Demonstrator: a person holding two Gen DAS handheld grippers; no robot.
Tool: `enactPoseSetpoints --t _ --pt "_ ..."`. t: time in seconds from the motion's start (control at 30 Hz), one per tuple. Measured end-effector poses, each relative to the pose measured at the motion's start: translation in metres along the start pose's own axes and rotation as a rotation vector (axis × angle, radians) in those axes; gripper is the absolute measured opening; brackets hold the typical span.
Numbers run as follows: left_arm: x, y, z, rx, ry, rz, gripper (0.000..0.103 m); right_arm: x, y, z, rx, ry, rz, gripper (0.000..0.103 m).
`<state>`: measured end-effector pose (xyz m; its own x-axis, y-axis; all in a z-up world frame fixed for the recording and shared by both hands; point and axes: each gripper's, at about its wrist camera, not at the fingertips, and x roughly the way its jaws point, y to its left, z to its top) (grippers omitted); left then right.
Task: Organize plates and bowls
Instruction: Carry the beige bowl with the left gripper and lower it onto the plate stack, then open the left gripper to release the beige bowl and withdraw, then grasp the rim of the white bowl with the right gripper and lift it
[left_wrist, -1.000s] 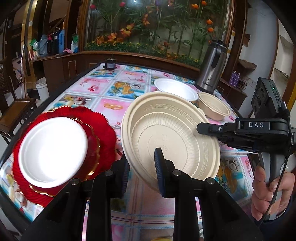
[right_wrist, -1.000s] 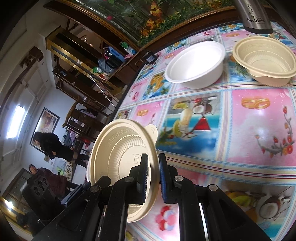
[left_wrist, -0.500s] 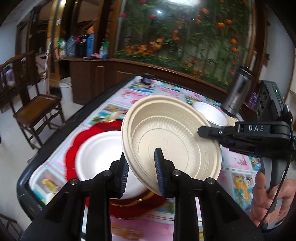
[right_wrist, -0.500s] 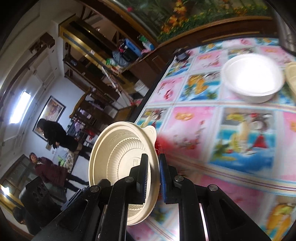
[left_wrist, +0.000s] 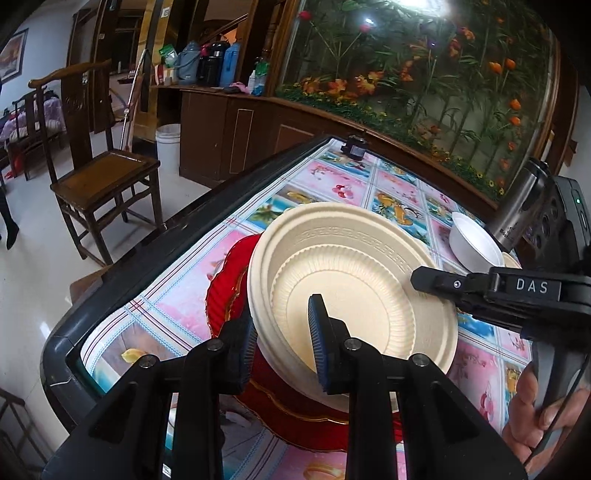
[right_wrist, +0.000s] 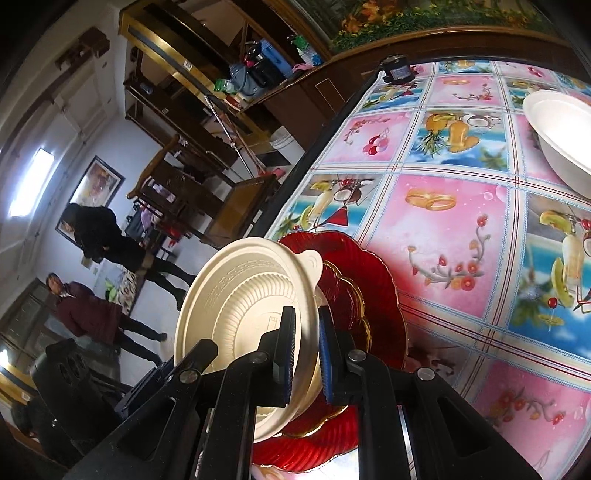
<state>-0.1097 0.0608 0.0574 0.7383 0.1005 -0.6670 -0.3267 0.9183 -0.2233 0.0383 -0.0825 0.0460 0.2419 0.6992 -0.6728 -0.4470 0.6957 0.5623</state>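
A beige ribbed plate (left_wrist: 354, 280) is held tilted by both grippers over the red scalloped plates (left_wrist: 225, 284) at the table's near left corner. My left gripper (left_wrist: 282, 332) is shut on its near rim. My right gripper (right_wrist: 306, 347) is shut on the opposite rim and shows in the left wrist view (left_wrist: 443, 282) as a black arm marked DAS. The beige plate (right_wrist: 243, 310) hides most of the white plate on the red plates (right_wrist: 365, 295). A white bowl (left_wrist: 474, 243) stands farther back, and also shows in the right wrist view (right_wrist: 561, 129).
A steel thermos (left_wrist: 517, 218) stands behind the white bowl. A small dark object (left_wrist: 354, 146) sits at the table's far corner. The black table edge (left_wrist: 147, 258) runs on the left, with a wooden chair (left_wrist: 99, 173) beyond it. Two people (right_wrist: 107, 280) stand across the room.
Both grippers have carried the beige plate left, from beside the red plates to above them. The white plate on the red stack is now mostly covered by it.
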Motion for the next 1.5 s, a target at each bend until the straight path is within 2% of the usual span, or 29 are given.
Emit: enactPoseSetpoints --t 0.3,0.37,0.4,0.43,0.47,0.5,0.67,0.8,0.93,1.1,1.17,1.23,1.4,1.5 --pt "-0.002 0.003 -0.003 -0.016 -0.006 -0.001 0.023 0.0 0.002 -0.003 -0.016 -0.002 0.007 0.015" --pt "-0.003 0.003 -0.003 -0.013 0.002 -0.009 0.03 -0.001 0.004 -0.003 -0.024 0.0 0.014 0.023" --pt "-0.004 0.003 -0.002 -0.014 0.002 -0.009 0.033 -0.002 0.004 -0.004 -0.024 0.002 0.02 0.032" --pt "-0.004 0.002 -0.002 -0.015 -0.006 -0.011 0.044 -0.002 0.004 -0.004 -0.023 0.001 0.024 0.037" --pt "-0.006 0.001 -0.001 -0.012 -0.015 -0.01 0.056 -0.005 0.005 -0.004 -0.028 -0.007 0.025 0.038" --pt "-0.008 0.001 -0.001 -0.011 -0.022 -0.008 0.058 -0.006 0.005 -0.003 -0.032 -0.013 0.024 0.038" --pt "-0.024 0.0 0.005 -0.011 -0.08 0.006 0.058 -0.027 0.005 -0.004 -0.046 -0.056 0.049 0.038" --pt "-0.049 -0.013 0.007 0.015 -0.17 0.003 0.058 -0.053 -0.011 -0.006 -0.029 -0.104 0.078 0.038" --pt "-0.065 -0.051 -0.004 0.112 -0.211 -0.064 0.058 -0.092 -0.044 -0.013 -0.008 -0.189 0.016 0.038" --pt "-0.064 -0.121 -0.033 0.332 -0.167 -0.191 0.06 -0.132 -0.092 -0.019 0.044 -0.266 -0.123 0.038" --pt "-0.052 -0.153 -0.053 0.425 -0.104 -0.246 0.06 -0.151 -0.117 -0.021 0.095 -0.3 -0.167 0.038" --pt "-0.042 -0.171 -0.068 0.47 -0.047 -0.299 0.06 -0.163 -0.136 -0.022 0.147 -0.324 -0.19 0.038" --pt "-0.009 -0.215 -0.102 0.623 0.089 -0.307 0.06 -0.185 -0.177 -0.023 0.276 -0.378 -0.231 0.038" --pt "-0.002 -0.215 -0.098 0.606 0.14 -0.326 0.061 -0.189 -0.186 -0.023 0.299 -0.389 -0.223 0.038"
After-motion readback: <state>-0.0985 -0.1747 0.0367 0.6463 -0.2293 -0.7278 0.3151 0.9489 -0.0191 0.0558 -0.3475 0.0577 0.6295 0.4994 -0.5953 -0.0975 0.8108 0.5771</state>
